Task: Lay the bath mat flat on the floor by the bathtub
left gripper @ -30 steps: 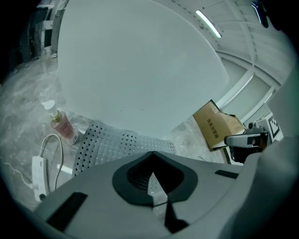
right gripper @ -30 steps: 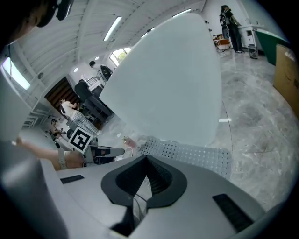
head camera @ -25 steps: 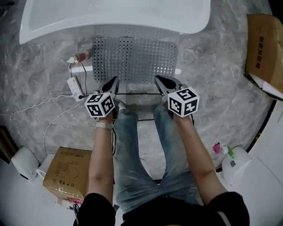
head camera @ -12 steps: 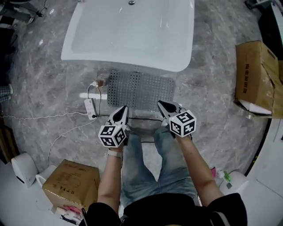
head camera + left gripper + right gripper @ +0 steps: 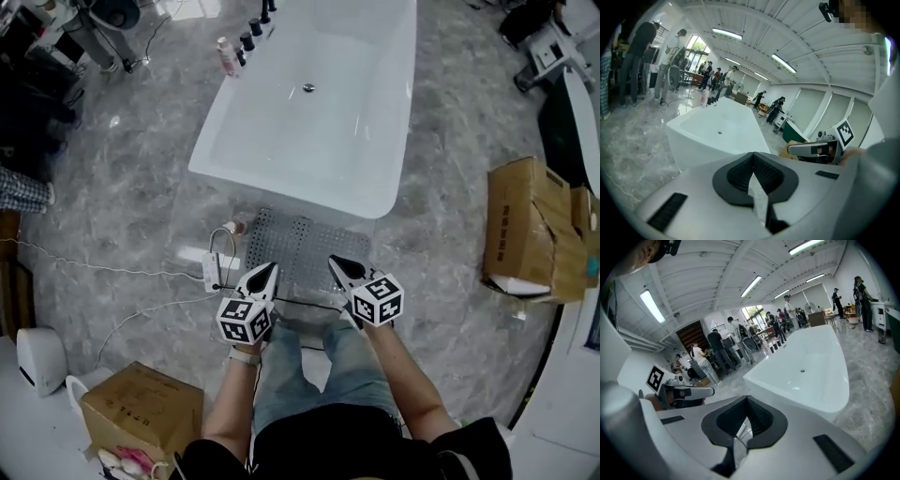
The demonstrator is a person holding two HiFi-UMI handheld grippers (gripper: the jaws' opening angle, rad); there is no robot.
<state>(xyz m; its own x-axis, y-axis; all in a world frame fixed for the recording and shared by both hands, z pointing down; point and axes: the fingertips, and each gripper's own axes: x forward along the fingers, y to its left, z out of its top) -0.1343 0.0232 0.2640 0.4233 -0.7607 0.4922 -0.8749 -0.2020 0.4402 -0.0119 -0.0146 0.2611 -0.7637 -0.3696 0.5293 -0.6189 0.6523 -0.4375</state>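
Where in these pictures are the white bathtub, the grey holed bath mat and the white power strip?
White bathtub (image 5: 323,131): head view, bare inside of the basin.
Grey perforated bath mat (image 5: 305,246): head view, middle of its top face.
White power strip (image 5: 212,272): head view, middle of its body.

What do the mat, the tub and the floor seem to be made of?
The bath mat looks like grey rubber or soft plastic, with rows of small holes or dots. The bathtub seems to be glossy white acrylic or ceramic, judging by its smooth sheen. The floor looks like polished grey marble or marble-look tile, with veining and reflections.
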